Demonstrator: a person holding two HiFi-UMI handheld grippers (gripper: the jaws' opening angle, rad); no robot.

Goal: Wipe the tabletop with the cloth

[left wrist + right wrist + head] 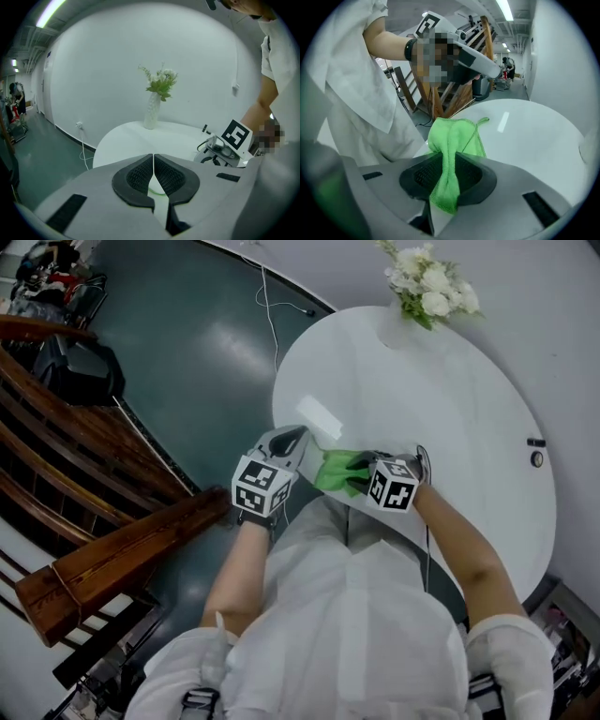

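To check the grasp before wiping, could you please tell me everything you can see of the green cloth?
The green cloth looks like soft microfibre, with a stitched hem and a corner loop. The right gripper is shut on its bunched middle, a short tail hanging behind the jaws. The rest spreads forward, crumpled, at the near edge of the white table, seemingly resting on it.

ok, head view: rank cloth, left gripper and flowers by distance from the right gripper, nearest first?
1. green cloth: clamped in the jaws of the right gripper, at the near edge of the table.
2. left gripper: just past the cloth, on the person's left.
3. flowers: at the table's far edge.
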